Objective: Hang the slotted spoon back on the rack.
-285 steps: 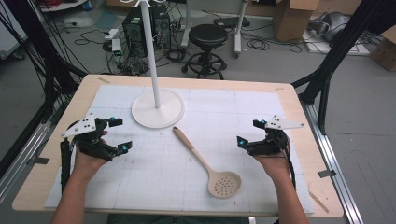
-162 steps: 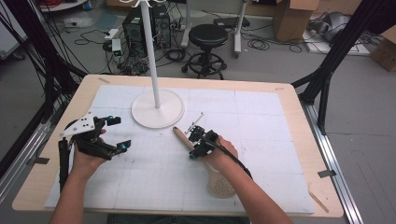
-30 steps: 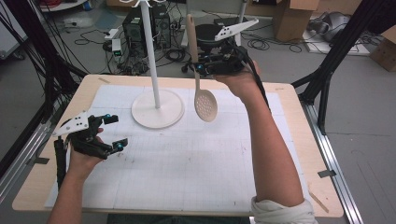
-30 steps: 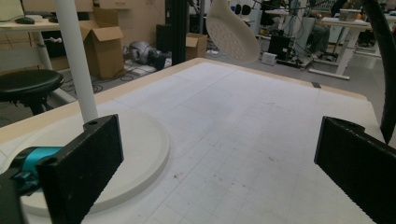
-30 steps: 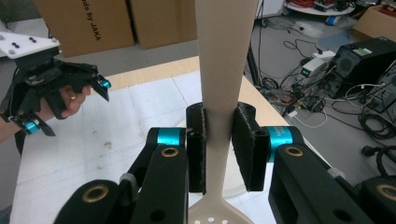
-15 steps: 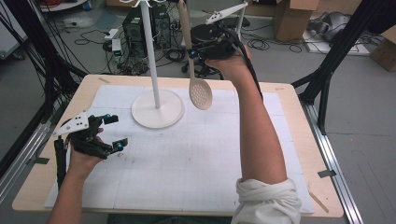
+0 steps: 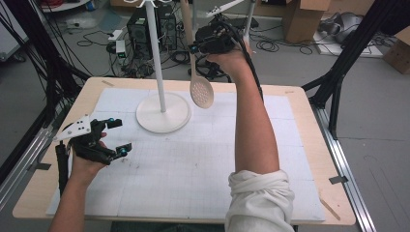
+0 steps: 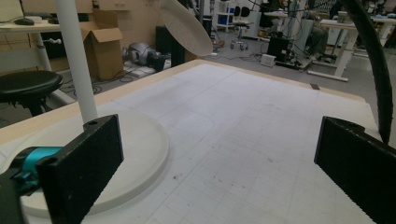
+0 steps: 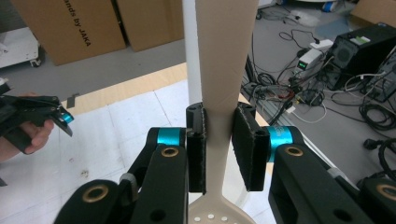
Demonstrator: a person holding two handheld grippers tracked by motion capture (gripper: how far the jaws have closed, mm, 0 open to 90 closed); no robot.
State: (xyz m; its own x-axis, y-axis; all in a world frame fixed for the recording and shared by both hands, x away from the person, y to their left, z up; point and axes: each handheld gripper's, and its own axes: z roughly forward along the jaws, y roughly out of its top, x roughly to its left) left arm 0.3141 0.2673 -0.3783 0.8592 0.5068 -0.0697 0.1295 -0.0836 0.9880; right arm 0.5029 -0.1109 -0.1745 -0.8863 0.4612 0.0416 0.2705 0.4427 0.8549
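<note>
Clamped on the wooden slotted spoon (image 7: 198, 72) at mid-handle, my right gripper (image 7: 209, 44) holds it aloft beside the white stand (image 7: 162, 108), bowl hanging down; I judge it light, stiff, smooth enough to slip, while my left gripper (image 7: 113, 137) rests open.

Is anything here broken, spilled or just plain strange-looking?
Nothing looks damaged or spilled. The one unusual sight is the slotted spoon hanging in mid-air beside the white stand, bowl down, its handle clamped in the right gripper. The left gripper rests open over the table.
</note>
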